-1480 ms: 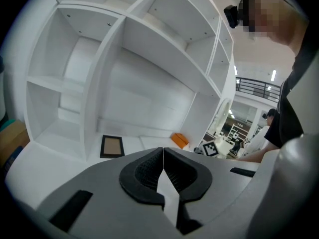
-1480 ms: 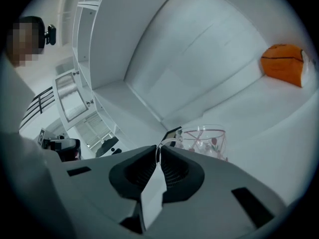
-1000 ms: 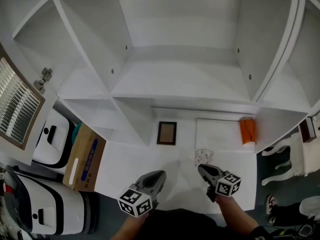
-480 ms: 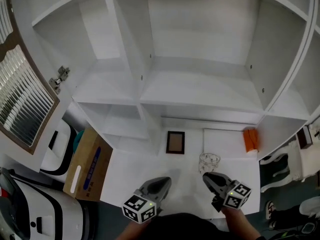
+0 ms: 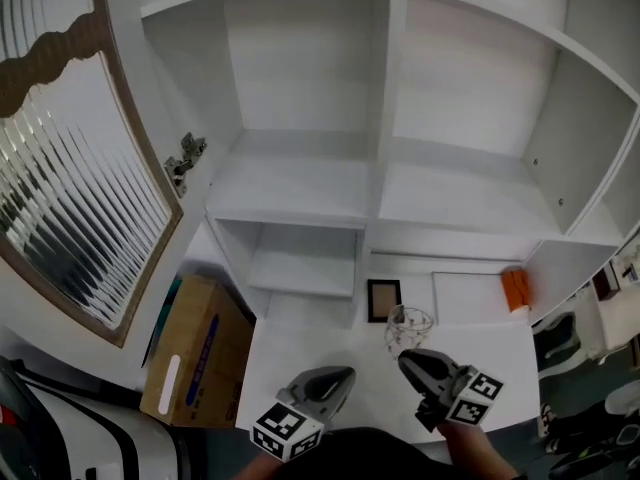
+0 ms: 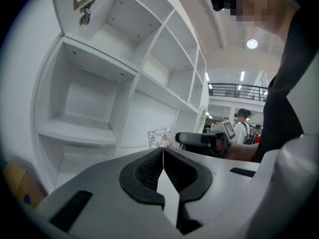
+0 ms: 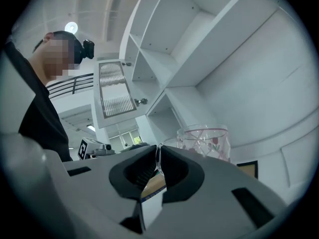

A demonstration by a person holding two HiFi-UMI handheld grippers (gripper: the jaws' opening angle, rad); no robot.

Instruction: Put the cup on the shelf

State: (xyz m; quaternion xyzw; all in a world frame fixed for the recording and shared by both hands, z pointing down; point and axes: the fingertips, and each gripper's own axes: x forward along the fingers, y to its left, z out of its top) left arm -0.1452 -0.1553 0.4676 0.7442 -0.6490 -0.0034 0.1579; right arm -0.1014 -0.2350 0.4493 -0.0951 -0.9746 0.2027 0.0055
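Cup (image 5: 410, 322) is in the right gripper (image 5: 408, 356), jaws pinched on its rim, out in front of the shelf (image 5: 290, 183). Left gripper (image 5: 338, 378) closed, empty. Carry step. Next: reach in, set down level, release.

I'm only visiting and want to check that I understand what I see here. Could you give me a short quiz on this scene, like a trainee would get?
1. Fill in: the right gripper is shut on the clear cup at its ____.
2. True or false: the cup already stands on the white shelf unit.
3. The left gripper is: A shut and empty; B wide open; C gripping a second cup.
Key: 1 rim; 2 false, the right gripper holds it in front of the unit; 3 A.
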